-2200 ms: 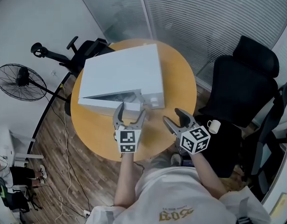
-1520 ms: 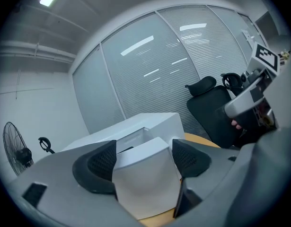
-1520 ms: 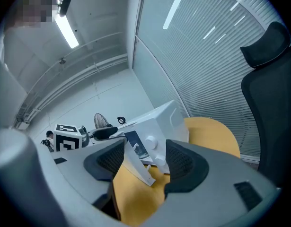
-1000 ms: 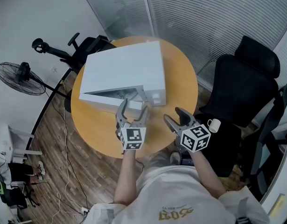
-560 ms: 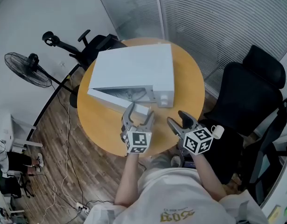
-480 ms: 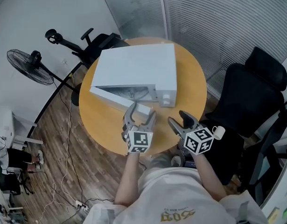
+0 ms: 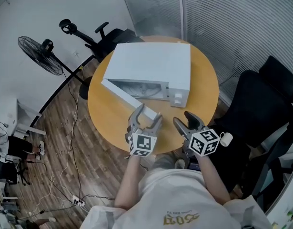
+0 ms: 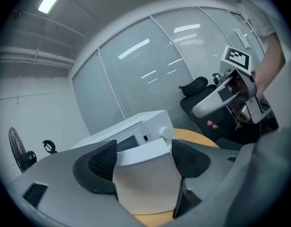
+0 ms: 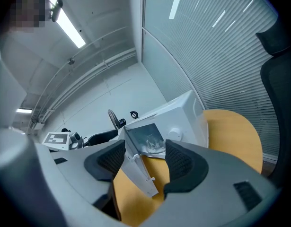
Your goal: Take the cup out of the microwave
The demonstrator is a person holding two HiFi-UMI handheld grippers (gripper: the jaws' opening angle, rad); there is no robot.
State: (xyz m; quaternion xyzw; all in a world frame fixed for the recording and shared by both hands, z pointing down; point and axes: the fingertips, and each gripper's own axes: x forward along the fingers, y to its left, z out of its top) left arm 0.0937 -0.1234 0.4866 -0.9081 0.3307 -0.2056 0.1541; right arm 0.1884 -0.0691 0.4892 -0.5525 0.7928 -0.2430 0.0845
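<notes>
The white microwave sits on a round wooden table. Its door stands swung out to the left. My left gripper is shut on the door's free end, which fills the gap between both pads. My right gripper hovers open over the table's near edge, to the right of the left one, holding nothing. Between its jaws the right gripper view looks into the lit cavity, where a clear glass cup stands. The microwave's knob faces me.
A black office chair stands right of the table, with a small white mug-like object in front of it. Another chair and a floor fan stand at the far left. Glass walls with blinds lie behind. Cables run over the wood floor.
The microwave door has swung from a narrow crack to wide open, drawn toward me by the left gripper. The right gripper has stayed open beside it.
</notes>
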